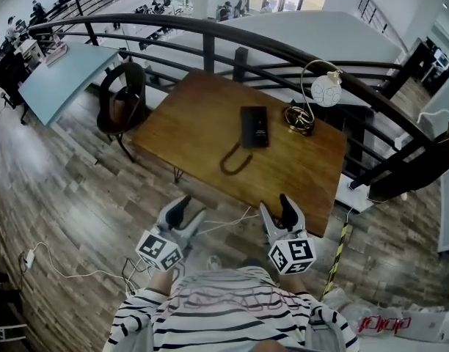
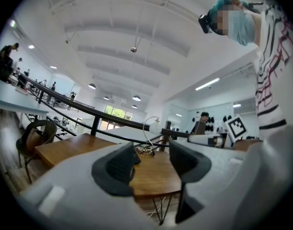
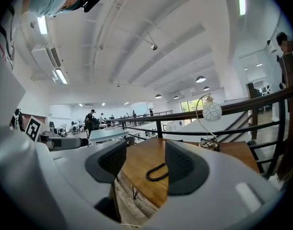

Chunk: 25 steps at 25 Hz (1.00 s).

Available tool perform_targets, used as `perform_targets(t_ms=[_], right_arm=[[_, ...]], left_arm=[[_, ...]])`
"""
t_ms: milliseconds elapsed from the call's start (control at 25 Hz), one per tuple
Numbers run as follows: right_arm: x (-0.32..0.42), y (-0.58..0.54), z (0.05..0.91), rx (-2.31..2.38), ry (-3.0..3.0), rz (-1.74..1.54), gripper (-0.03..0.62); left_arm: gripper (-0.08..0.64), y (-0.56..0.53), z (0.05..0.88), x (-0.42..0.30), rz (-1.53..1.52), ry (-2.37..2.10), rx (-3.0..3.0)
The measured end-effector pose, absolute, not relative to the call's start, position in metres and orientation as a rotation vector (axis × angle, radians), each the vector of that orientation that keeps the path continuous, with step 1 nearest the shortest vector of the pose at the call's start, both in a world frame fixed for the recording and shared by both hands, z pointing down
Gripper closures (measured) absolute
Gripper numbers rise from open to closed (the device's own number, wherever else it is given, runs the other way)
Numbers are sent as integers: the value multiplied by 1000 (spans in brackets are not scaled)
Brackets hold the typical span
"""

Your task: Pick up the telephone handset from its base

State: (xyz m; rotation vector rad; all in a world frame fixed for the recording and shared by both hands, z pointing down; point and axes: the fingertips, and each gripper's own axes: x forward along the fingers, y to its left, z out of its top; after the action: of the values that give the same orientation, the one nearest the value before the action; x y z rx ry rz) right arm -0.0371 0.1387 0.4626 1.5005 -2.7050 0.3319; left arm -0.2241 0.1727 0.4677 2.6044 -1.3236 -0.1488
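A black telephone (image 1: 254,126) lies on the wooden table (image 1: 195,123), its handset resting on the base. Its cord (image 1: 235,161) curls in a loop toward the table's near edge. Both grippers hang short of that near edge, over the floor, and point level at the table. The left gripper (image 1: 189,208) is open with nothing between its jaws. So is the right gripper (image 1: 276,205). In the left gripper view, the left gripper (image 2: 151,159) frames the tabletop, and the phone (image 2: 136,156) peeks out beside one jaw. The right gripper (image 3: 145,164) has the cord loop (image 3: 157,171) showing through its gap.
A brass arc lamp with a white globe (image 1: 312,101) stands on the table right of the phone. A black chair (image 1: 122,105) sits at the table's left end. A dark curved railing (image 1: 210,31) runs behind the table. A white cable (image 1: 56,270) trails on the wood floor.
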Motion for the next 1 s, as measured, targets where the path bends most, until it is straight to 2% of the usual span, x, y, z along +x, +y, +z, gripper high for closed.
perform_targets(t_ms=[600,1000], right_arm=[[-53,82,466,1517,-2665,314,345],[-8,-1,466,1486,-2692,315,345]], left_arm=[[330,115,481,-244,-173,-1294,2574],[330,29,473,-194,-162,-1311,2590]])
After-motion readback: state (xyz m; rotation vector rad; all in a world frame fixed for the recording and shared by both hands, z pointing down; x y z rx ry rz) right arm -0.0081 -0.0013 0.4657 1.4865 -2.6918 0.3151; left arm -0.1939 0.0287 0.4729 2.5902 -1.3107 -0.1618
